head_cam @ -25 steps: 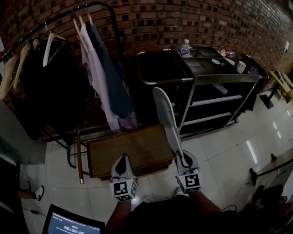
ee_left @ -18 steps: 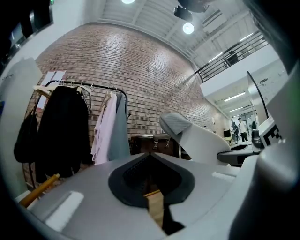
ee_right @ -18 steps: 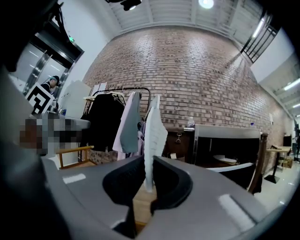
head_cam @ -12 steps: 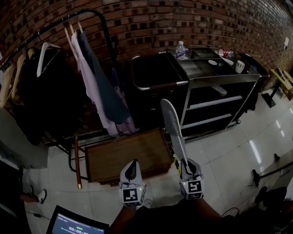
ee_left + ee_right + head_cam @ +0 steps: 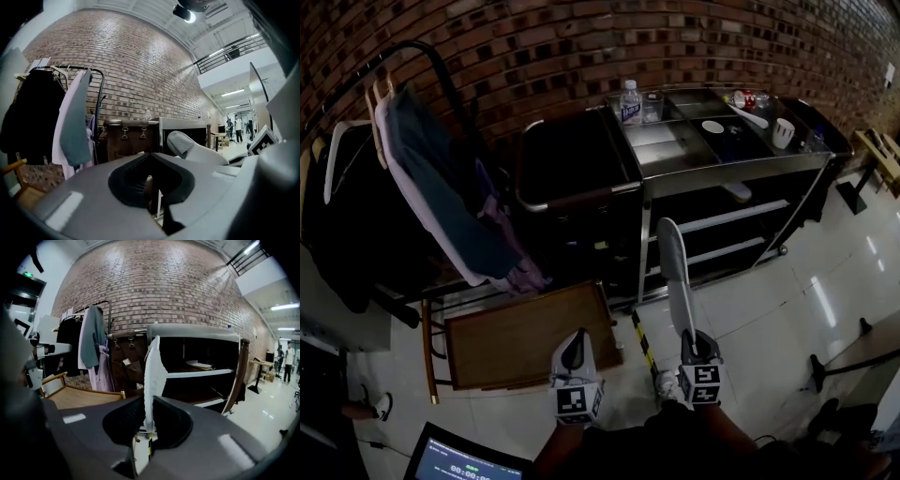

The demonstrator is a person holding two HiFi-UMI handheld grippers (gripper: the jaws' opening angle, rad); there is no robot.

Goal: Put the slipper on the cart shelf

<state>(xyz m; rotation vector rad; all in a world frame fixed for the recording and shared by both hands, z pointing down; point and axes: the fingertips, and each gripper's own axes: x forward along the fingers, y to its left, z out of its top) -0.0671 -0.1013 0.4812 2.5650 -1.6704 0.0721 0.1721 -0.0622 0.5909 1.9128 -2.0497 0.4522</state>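
**Slipper** (image 5: 673,272): white and flat, held on edge. My right gripper (image 5: 691,341) is clamped on its lower end, and the rest rises from the jaws toward the cart (image 5: 741,167). It hangs in the air in front of the cart, level with the open cart shelves (image 5: 739,216) and not resting on any of them. In the right gripper view the slipper (image 5: 152,373) stands as a thin upright blade between my closed pads.

**Left gripper** (image 5: 573,351): jaws closed together with nothing between them. It hangs low in front of the cart's left end, beside my right gripper.

**Cart top**: holds a water bottle (image 5: 630,101) at the left rear, a white bowl (image 5: 712,127) mid-tray, a red can (image 5: 748,97) at the rear and a white cup (image 5: 784,132) to the right.

**Black bag** (image 5: 572,155): hangs on a rail at the cart's left end.

**Wooden stand** (image 5: 525,333): low, on the tiled floor to the left of the cart.

**Clothes rack** (image 5: 431,56): further left of the cart, against the brick wall, with garments hanging from it.
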